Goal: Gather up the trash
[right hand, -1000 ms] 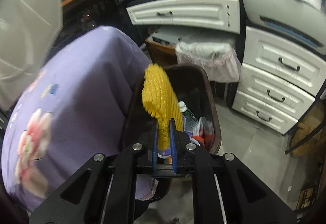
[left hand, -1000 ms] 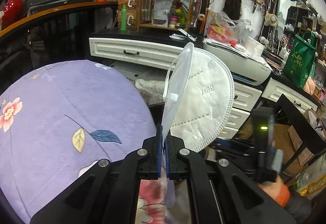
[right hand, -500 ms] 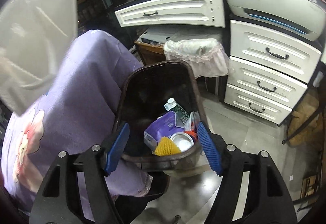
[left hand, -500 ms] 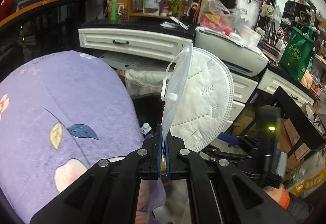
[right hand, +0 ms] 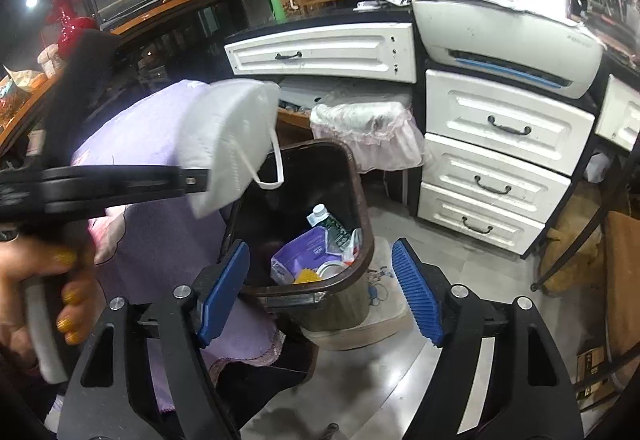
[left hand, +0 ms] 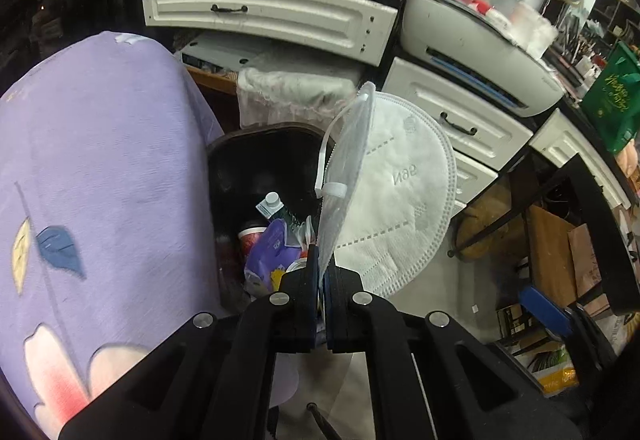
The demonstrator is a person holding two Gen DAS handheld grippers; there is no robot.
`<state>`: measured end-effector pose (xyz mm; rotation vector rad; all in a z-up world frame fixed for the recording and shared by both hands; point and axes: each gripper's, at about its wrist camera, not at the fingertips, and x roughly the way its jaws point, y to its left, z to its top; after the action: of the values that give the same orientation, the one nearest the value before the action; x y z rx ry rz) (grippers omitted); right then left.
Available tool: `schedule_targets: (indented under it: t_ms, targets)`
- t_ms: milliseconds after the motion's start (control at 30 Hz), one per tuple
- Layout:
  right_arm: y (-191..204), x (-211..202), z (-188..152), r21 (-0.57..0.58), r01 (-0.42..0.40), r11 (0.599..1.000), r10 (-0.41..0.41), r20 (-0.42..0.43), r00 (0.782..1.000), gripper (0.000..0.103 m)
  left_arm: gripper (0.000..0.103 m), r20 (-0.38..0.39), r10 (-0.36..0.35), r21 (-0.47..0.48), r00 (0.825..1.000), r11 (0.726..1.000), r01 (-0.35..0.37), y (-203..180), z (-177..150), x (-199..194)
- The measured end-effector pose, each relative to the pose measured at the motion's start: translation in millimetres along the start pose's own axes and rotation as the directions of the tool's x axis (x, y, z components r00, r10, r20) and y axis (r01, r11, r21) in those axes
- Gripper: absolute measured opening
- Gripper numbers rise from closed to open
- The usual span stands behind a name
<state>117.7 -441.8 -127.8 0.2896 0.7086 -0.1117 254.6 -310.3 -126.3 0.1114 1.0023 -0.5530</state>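
White mask point(left hand: 396, 207); dark brown bin point(right hand: 352, 175); purple floral cloth point(left hand: 100, 159).

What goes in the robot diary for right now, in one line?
left gripper: shut on white folded face mask | right gripper: open | dark brown plastic trash bin: below mask

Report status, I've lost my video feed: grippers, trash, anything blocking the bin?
Left gripper shut on white face mask, held above brown trash bin. Right gripper open, empty. Yellow piece in bin. Bin mouth unobstructed.
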Motion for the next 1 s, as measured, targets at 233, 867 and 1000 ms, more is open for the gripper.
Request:
schedule_targets:
  t_ms: [233,867,1000]
  targets:
    - [-10,-6,-8,0.018,0.023,1.0,-0.023,-0.007,1.0,0.075,0.006,-0.042,0.024,0.01,0.999,1.0,-0.023,-6,6,22]
    - [-4,-54,-9,0.064,0.124,0.99,-0.13,0.099,0.987,0.087,0.096,0.338,-0.078,0.158,0.938,0.987,0.025,-33,-29,-124]
    - [20,-78,-4,0.044,0.118,0.992,-0.123,0.158,0.98,0.092,0.097,0.431,-0.067,0.146,0.9,0.989,0.004,-16,-47,-164]
